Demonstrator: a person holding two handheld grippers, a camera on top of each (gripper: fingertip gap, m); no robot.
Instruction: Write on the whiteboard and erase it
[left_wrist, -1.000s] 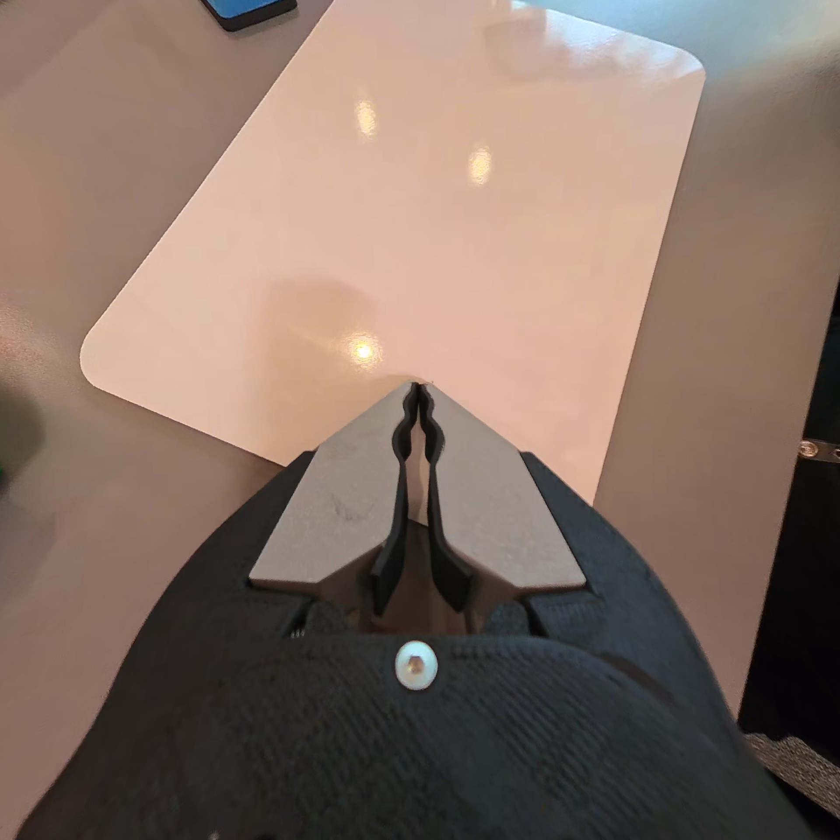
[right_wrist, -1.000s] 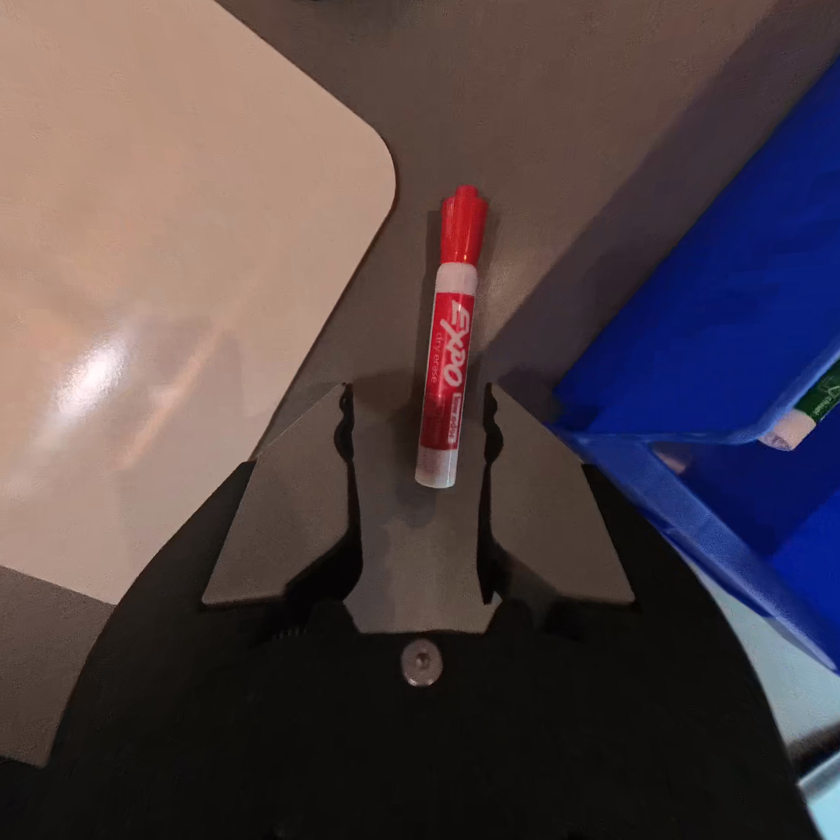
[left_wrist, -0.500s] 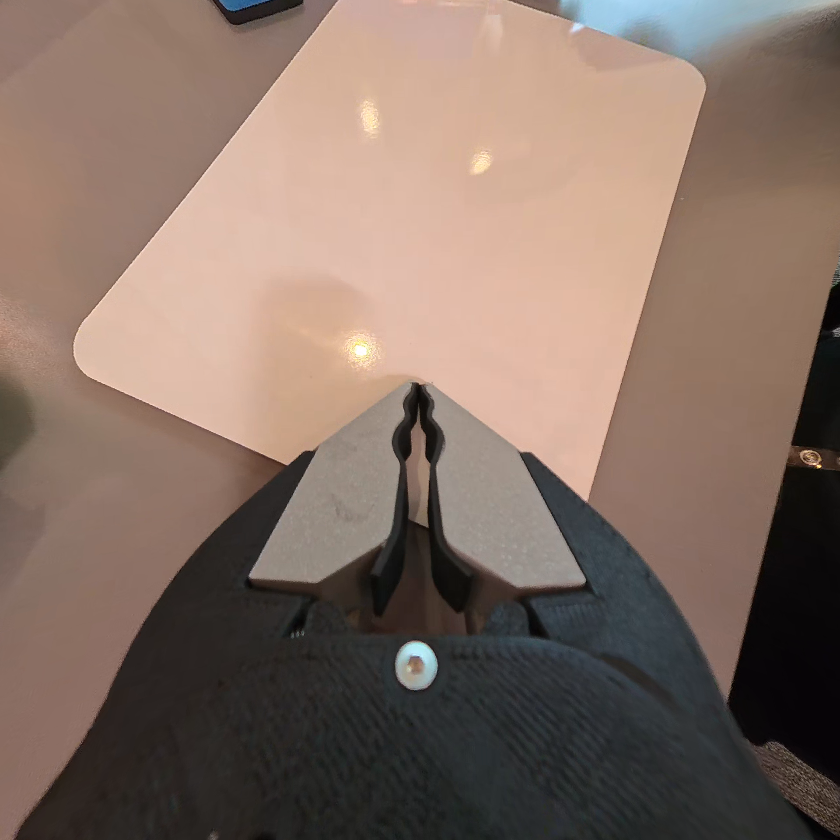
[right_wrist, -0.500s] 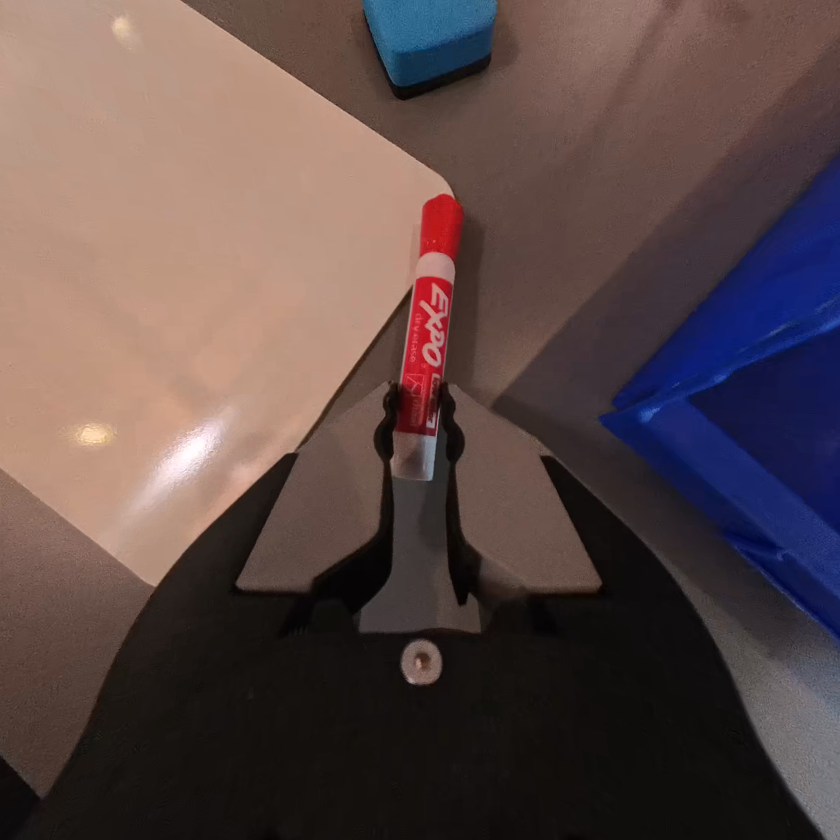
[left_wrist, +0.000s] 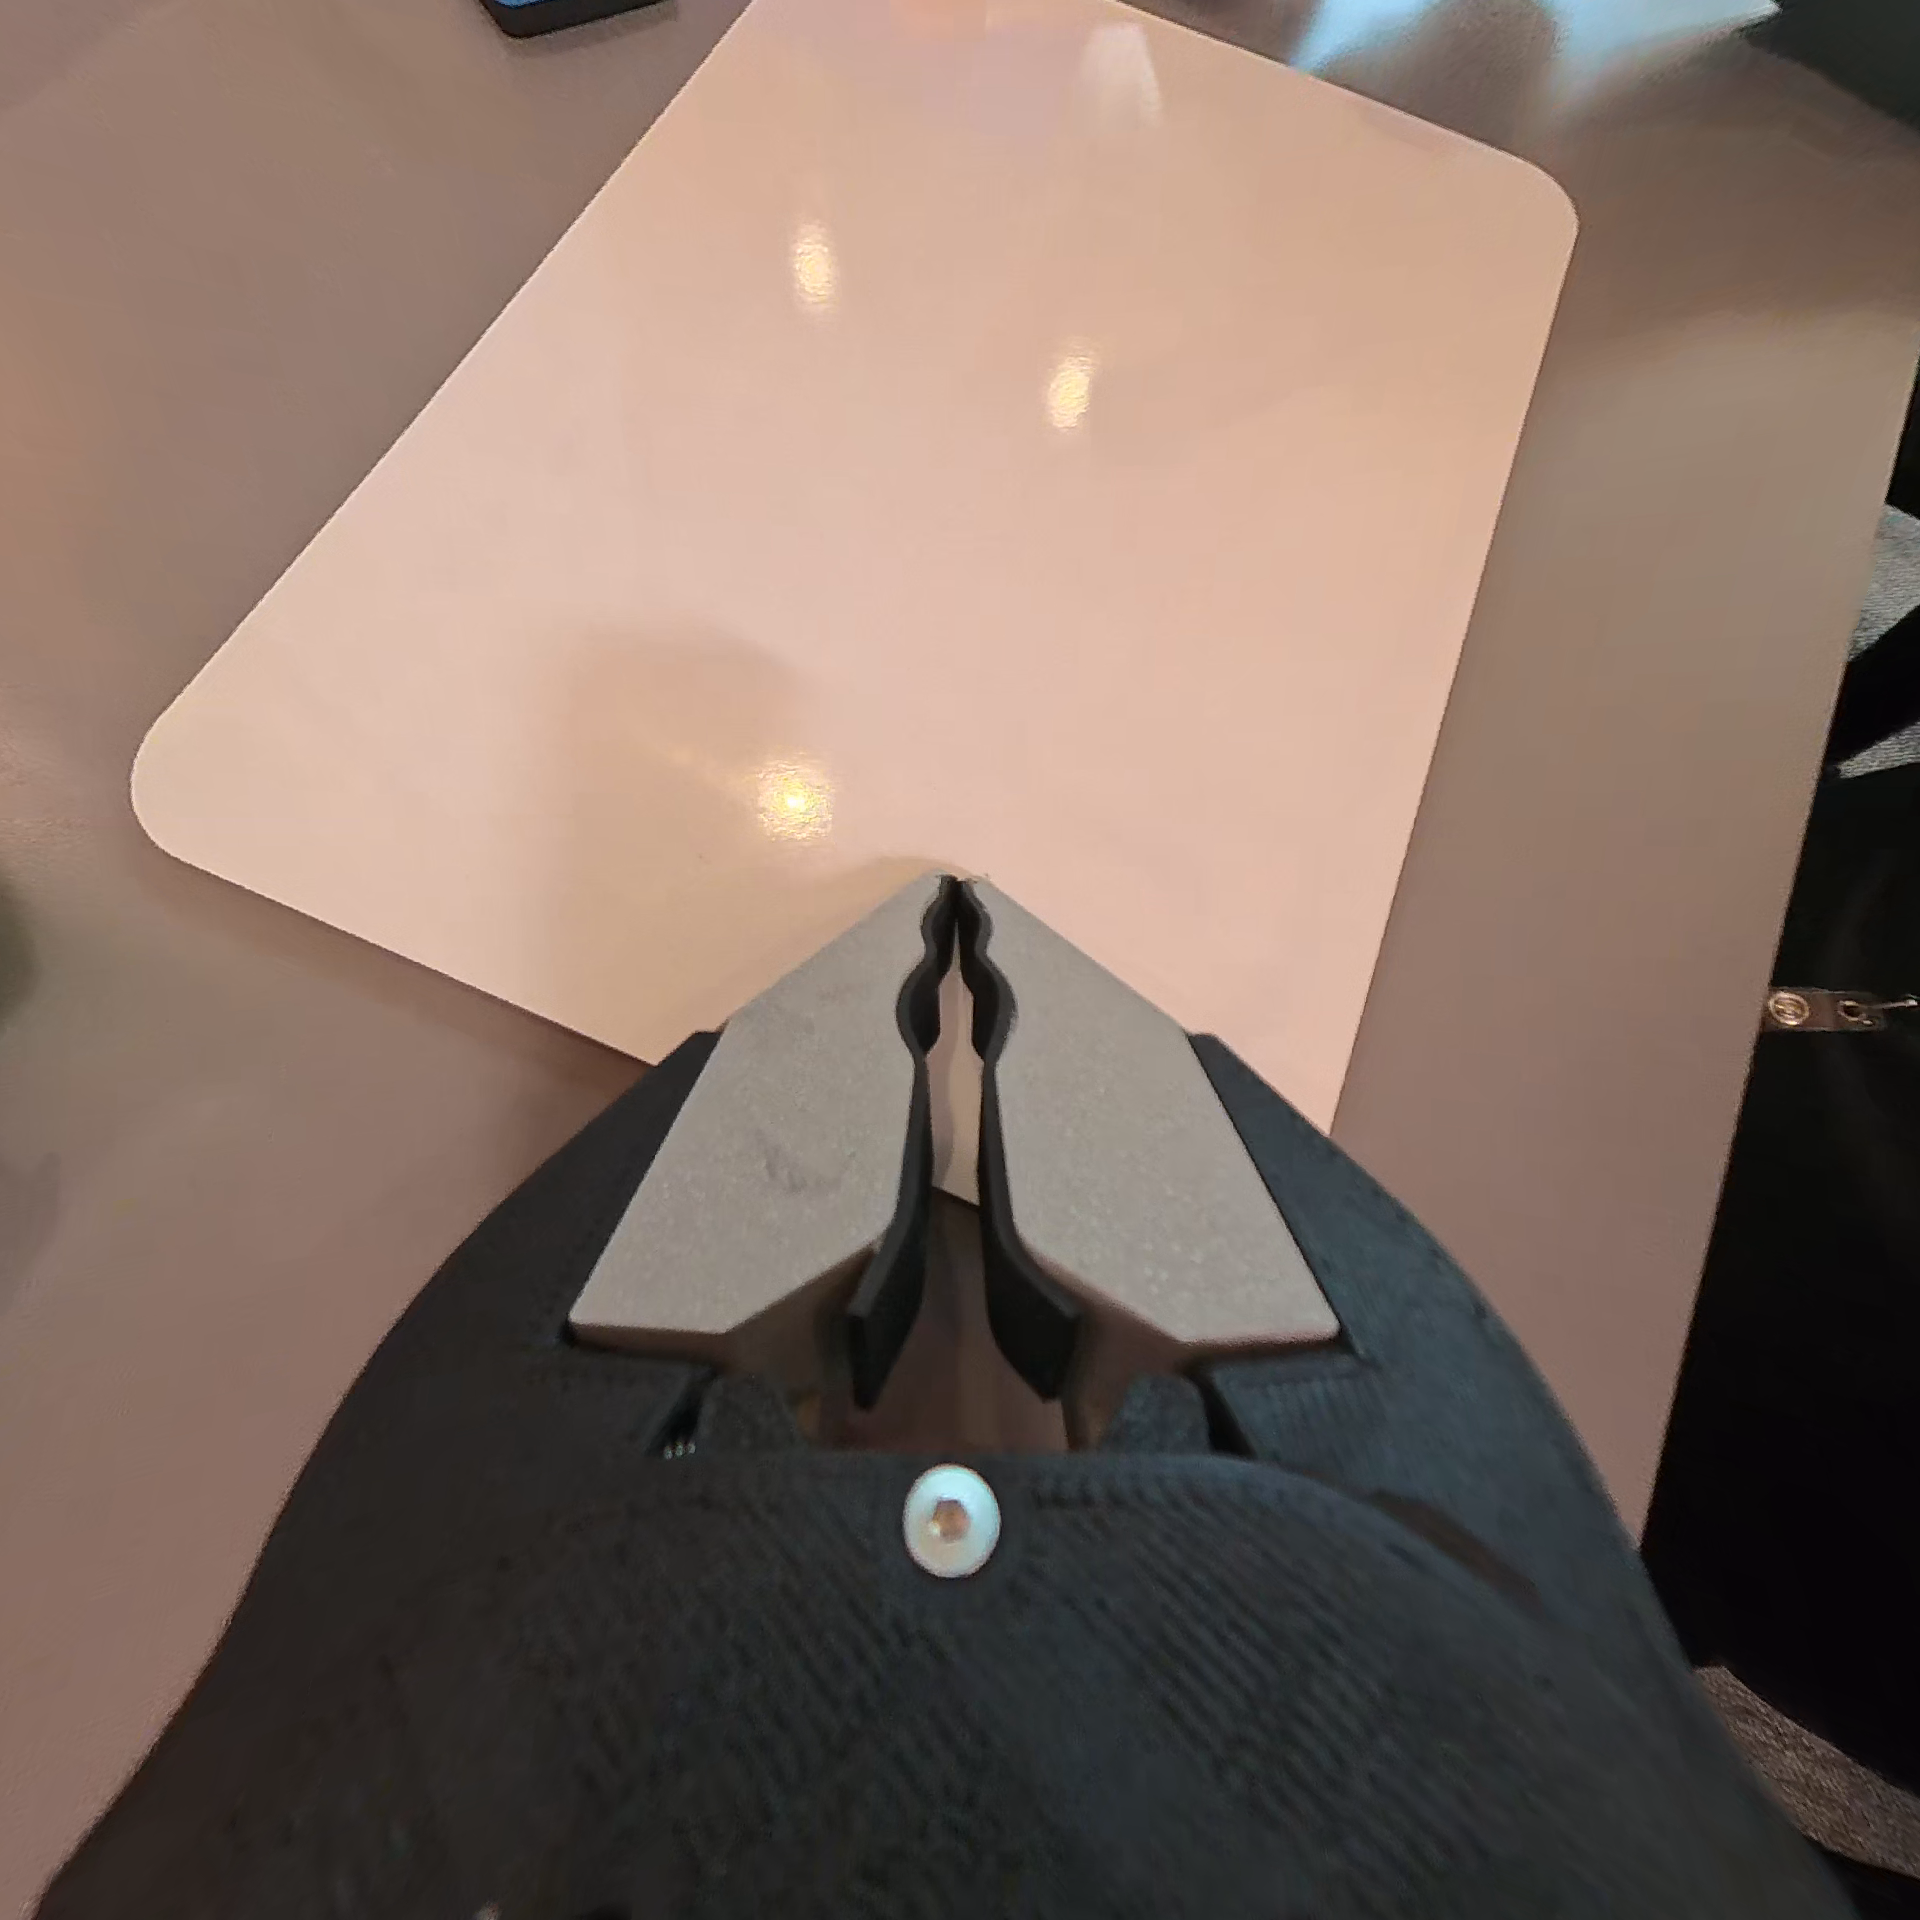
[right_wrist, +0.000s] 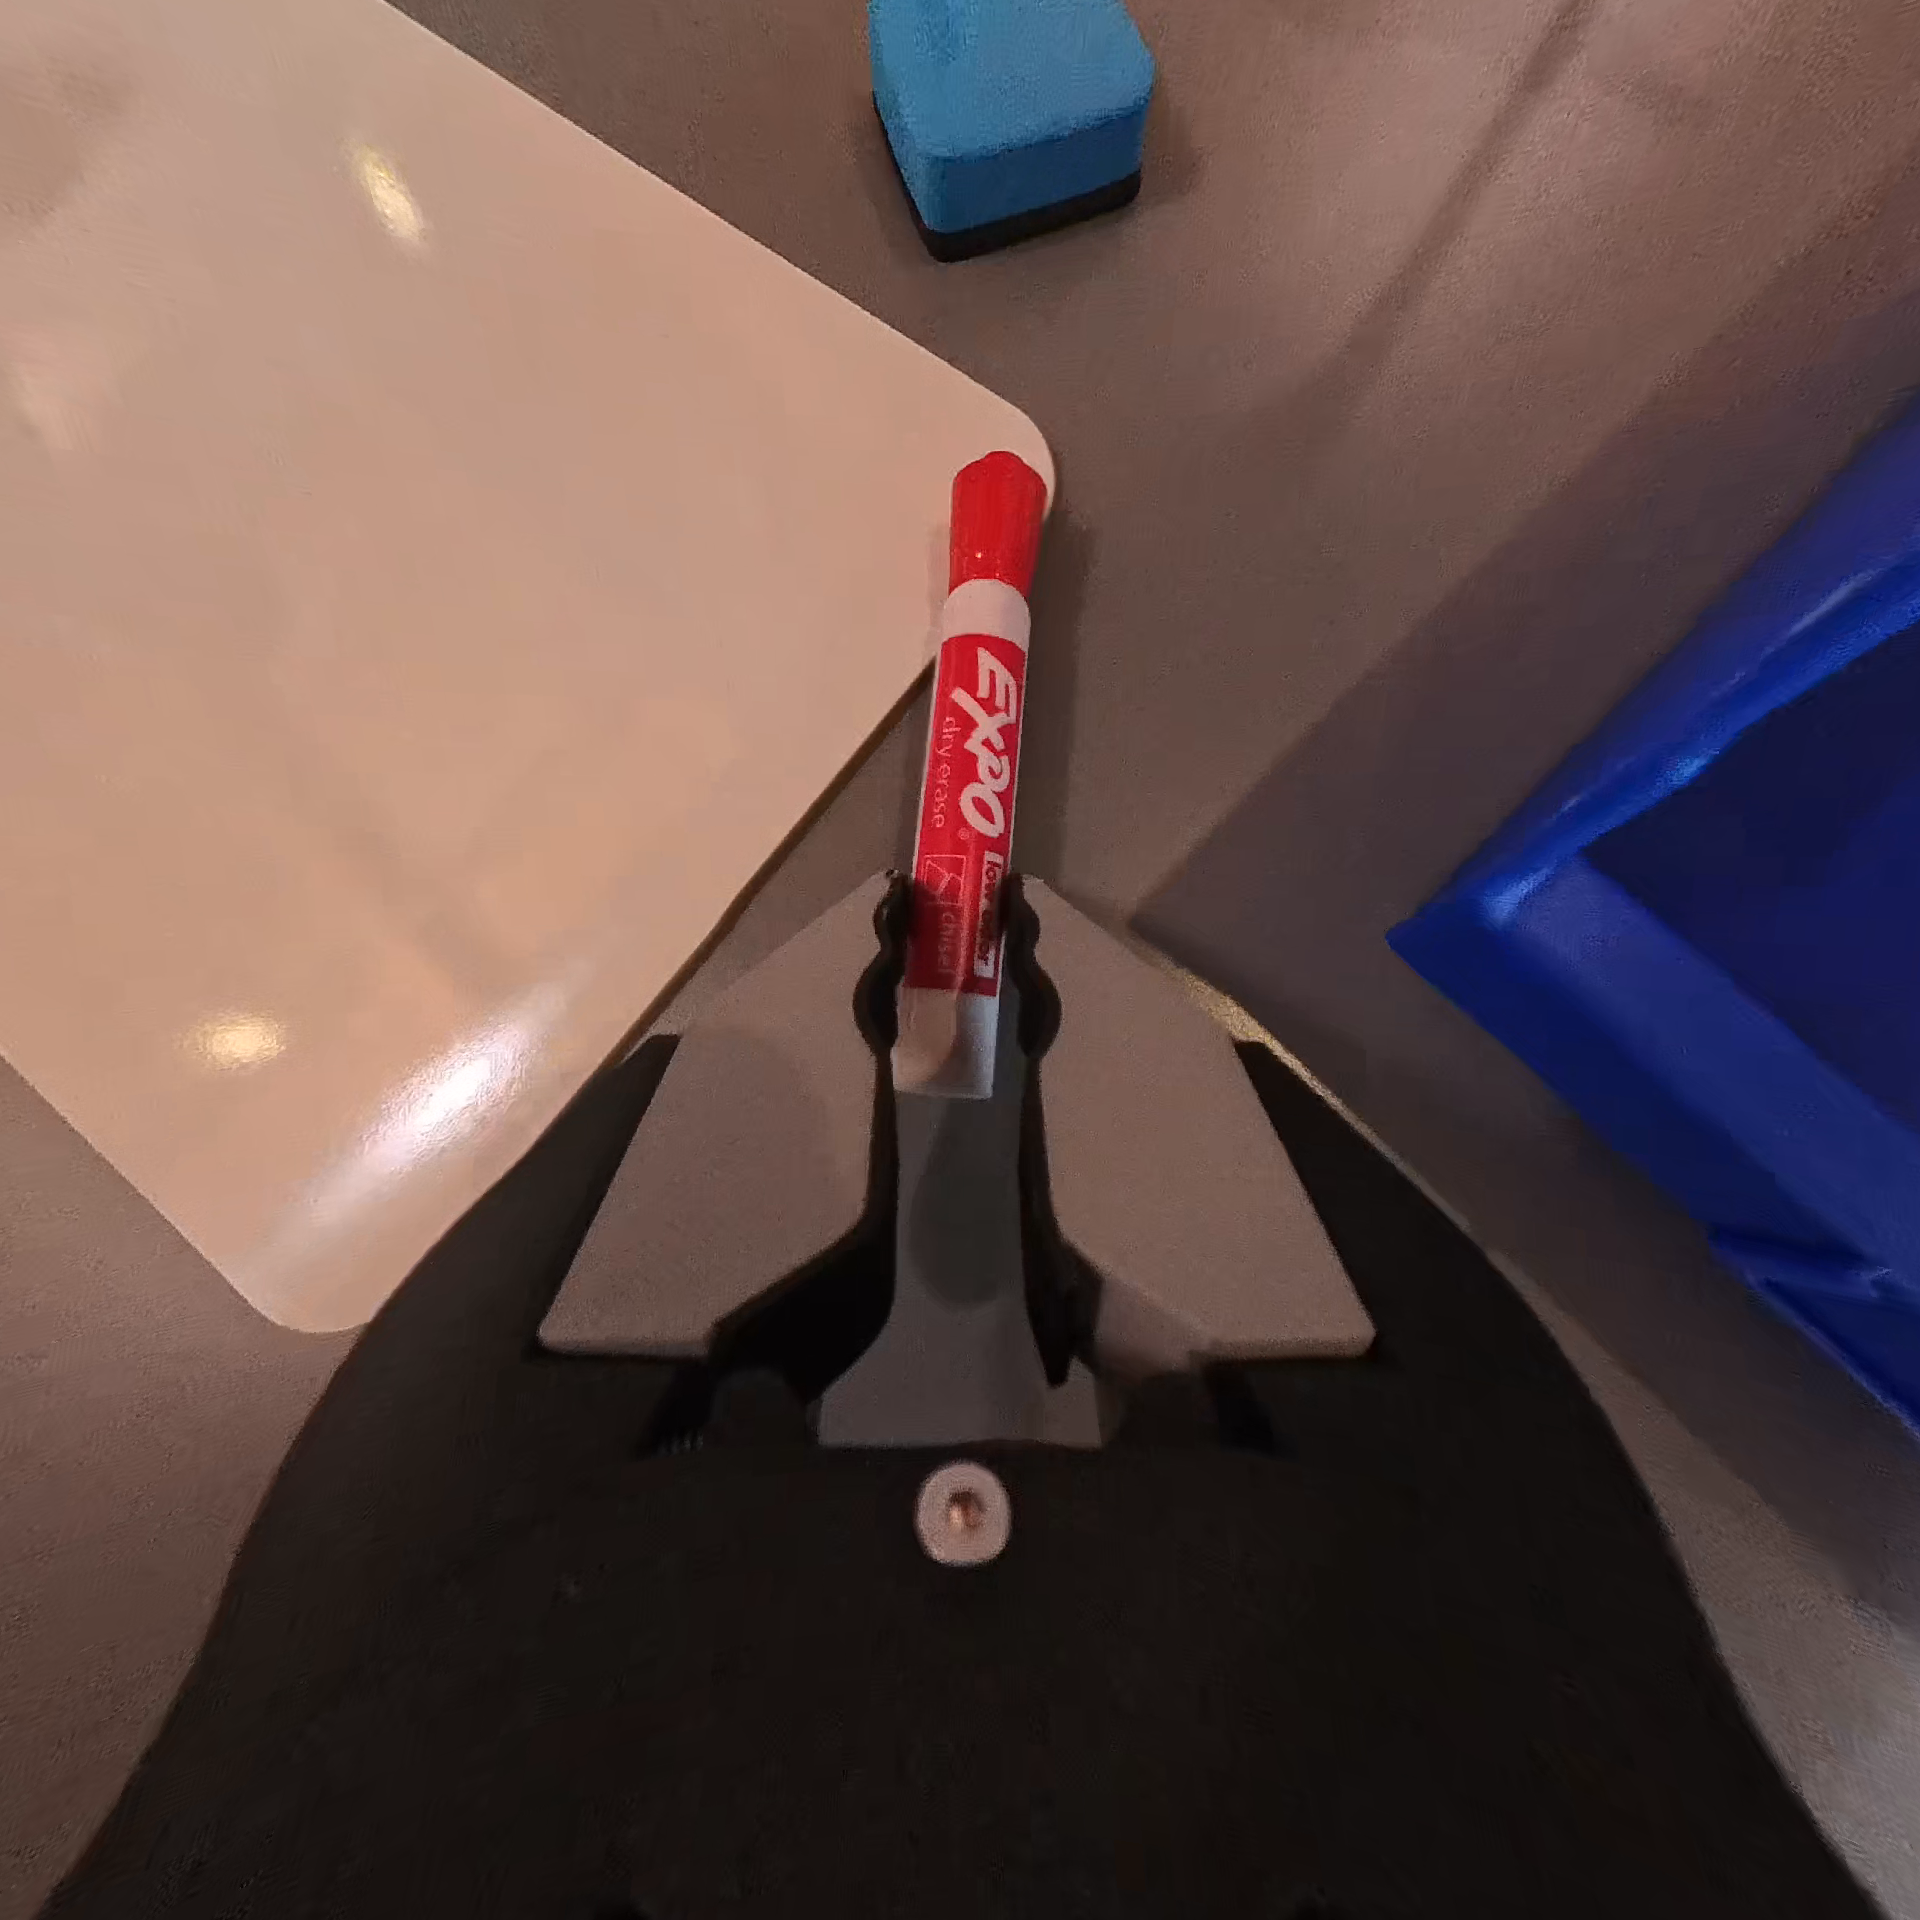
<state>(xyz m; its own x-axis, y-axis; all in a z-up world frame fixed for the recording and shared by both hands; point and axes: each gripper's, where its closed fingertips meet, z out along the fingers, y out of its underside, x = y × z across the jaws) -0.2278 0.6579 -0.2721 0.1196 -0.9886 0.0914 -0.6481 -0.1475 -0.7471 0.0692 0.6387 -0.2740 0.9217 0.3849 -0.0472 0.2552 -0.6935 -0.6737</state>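
A blank white whiteboard (left_wrist: 883, 520) lies flat on the brown table; it also shows in the right wrist view (right_wrist: 416, 675). My left gripper (left_wrist: 956, 883) is shut and empty, its tips over the board's near edge. My right gripper (right_wrist: 956, 894) is shut on a red marker (right_wrist: 977, 727), held by its rear end with the red cap on and pointing forward, over the board's right corner. A blue eraser (right_wrist: 1008, 114) sits on the table beyond that corner; its edge shows at the top left of the left wrist view (left_wrist: 571, 10).
A blue plastic bin (right_wrist: 1714, 935) stands to the right of the marker. Dark clothing of a person (left_wrist: 1829, 1039) is at the table's right edge in the left wrist view. The table (right_wrist: 1403, 416) is a plain brown surface. The blue eraser (right_wrist: 1008, 114) sits 15 centimetres or so from the ends of my right fingers.
My right gripper closed on the red marker and lifted it off the table, moving back and toward the board's corner. The left gripper stayed shut and barely moved.
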